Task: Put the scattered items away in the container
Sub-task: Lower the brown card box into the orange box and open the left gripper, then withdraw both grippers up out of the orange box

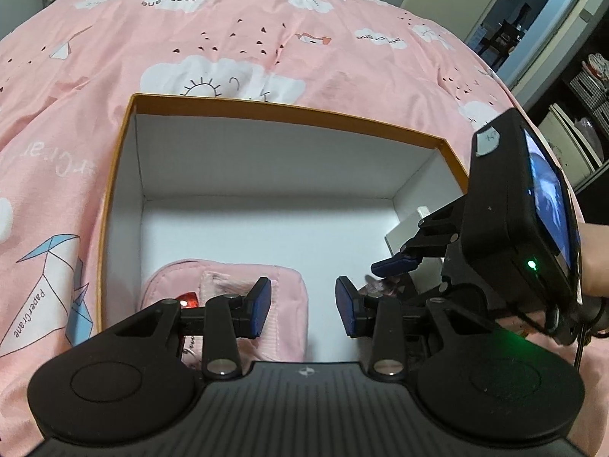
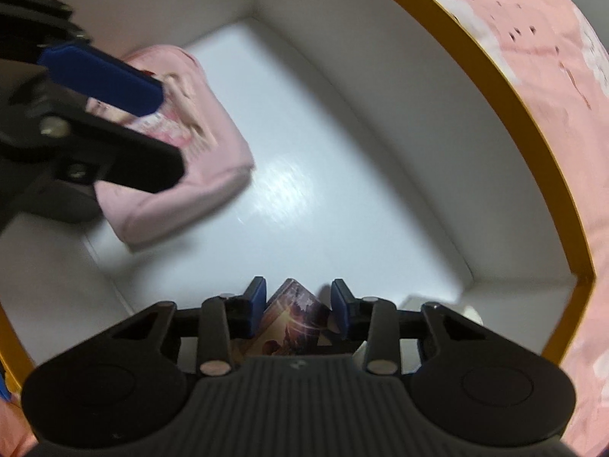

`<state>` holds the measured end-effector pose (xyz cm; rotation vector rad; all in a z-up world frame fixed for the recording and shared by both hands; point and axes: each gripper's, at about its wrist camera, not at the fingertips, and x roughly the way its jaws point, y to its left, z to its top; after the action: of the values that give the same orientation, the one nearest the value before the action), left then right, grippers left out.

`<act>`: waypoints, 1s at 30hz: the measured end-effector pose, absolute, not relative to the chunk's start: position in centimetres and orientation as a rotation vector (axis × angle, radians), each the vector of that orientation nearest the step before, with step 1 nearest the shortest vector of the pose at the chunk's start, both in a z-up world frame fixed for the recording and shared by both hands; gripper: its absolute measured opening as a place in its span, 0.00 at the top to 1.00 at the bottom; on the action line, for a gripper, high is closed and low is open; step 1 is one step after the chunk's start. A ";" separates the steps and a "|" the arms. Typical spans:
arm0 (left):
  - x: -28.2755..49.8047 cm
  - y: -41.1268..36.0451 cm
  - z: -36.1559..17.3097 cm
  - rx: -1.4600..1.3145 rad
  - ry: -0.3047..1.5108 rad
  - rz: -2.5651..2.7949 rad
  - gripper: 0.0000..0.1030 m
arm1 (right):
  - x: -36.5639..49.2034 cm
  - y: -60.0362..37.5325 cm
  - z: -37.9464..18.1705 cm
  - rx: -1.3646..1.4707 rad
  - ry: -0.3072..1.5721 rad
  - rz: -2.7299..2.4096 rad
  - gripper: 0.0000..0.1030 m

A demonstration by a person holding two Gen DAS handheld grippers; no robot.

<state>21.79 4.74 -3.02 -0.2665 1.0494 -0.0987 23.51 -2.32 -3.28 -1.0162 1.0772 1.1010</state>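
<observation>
Right wrist: right claw (image 2: 298, 308) around card box (image 2: 291, 320); carton (image 2: 495, 76) below

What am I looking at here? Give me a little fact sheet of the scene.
Setting: pink bedspread
Container: open box, orange rim, white inside
Already inside: pink pouch
Left gripper: jaws open, empty, above the pouch
Right gripper: inside the box, picture card between its jaws; grip unclear
</observation>
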 end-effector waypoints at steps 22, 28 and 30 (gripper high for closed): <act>19.3 2.1 -2.8 -0.166 1.007 -0.067 0.59 | 22.4 -2.1 -3.7 -1.010 1.060 1.089 0.64; 18.4 1.9 -2.3 -0.149 0.976 -0.066 0.59 | 22.4 -2.8 -2.4 -0.929 1.020 1.071 0.64; 18.1 1.8 -2.1 -0.146 0.962 -0.064 0.57 | 22.2 -3.1 -1.7 -0.905 0.997 1.060 0.63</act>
<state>18.15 1.75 -2.12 -0.1460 0.9624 -0.0635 22.20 -3.06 -1.68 -0.9052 0.9973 1.0600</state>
